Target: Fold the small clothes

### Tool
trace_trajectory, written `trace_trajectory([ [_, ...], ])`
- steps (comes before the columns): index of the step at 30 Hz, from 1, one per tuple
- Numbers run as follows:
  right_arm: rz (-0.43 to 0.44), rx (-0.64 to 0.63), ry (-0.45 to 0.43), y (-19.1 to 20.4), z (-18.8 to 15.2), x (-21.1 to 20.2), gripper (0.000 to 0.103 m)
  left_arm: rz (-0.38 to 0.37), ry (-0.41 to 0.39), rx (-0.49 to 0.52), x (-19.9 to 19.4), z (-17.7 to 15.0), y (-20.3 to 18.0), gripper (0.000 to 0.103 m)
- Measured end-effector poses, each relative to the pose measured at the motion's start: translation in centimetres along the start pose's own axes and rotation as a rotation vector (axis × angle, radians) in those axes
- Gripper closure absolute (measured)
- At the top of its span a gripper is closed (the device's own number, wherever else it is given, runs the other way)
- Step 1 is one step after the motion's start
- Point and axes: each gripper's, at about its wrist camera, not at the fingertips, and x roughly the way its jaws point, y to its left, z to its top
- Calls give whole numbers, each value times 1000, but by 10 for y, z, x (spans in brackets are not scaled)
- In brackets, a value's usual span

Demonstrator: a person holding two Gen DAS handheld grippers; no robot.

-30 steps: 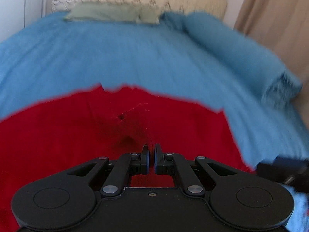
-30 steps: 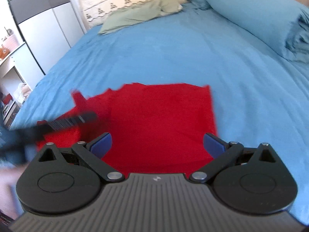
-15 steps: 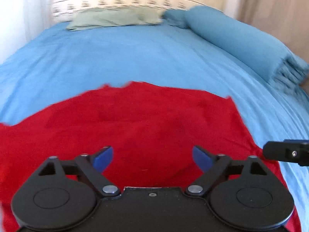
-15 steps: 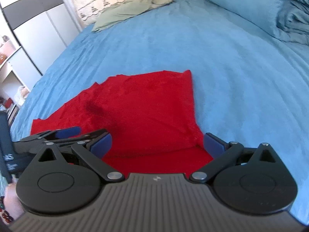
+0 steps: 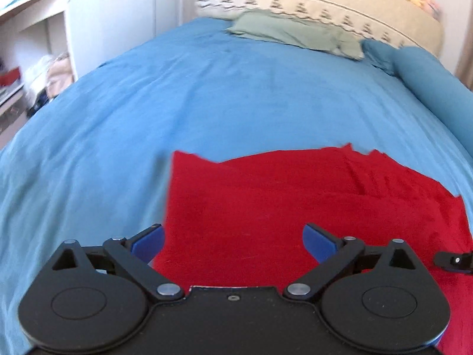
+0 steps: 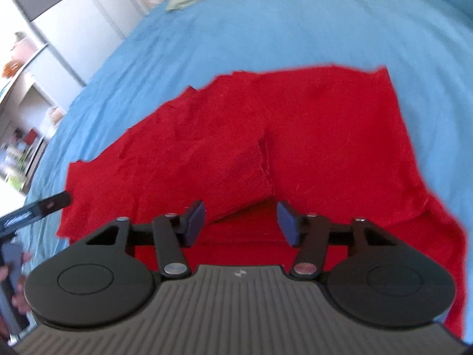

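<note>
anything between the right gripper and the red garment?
Nothing visible. The right gripper is open right over the red garment on the blue bedspread, at a folded-over flap; the left gripper is off to its side.

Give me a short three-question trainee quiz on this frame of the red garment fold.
1. True or false: the left tool is clamped on the red garment.
2. Multiple choice: the red garment lies on A) a wooden floor, B) the blue bedspread, C) a white table.
3. Fill in: in the right wrist view, a ribbed sleeve cuff of the garment lies folded over its body, just ahead of the right ____.

Key:
1. False; its jaws stand wide apart over the cloth.
2. B.
3. tool, whose jaws are open with nothing between them.
</note>
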Motion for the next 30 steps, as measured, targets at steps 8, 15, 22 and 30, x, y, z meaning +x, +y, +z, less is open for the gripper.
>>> trace_trajectory([
  [8,-57,96,-38,8,0,15,58,-4,-1,-34,-11,-9,15,2],
  [15,-135,108,-43,13,1,20,82,-18,3,-43,-9,-4,19,2],
  [22,-81,23,-113,44,29,-5,83,-20,-11,-39,-19,-4,17,2],
  [30,-71,-81,-277,38,65,-72,83,-69,-6,-35,-21,-2,9,2],
])
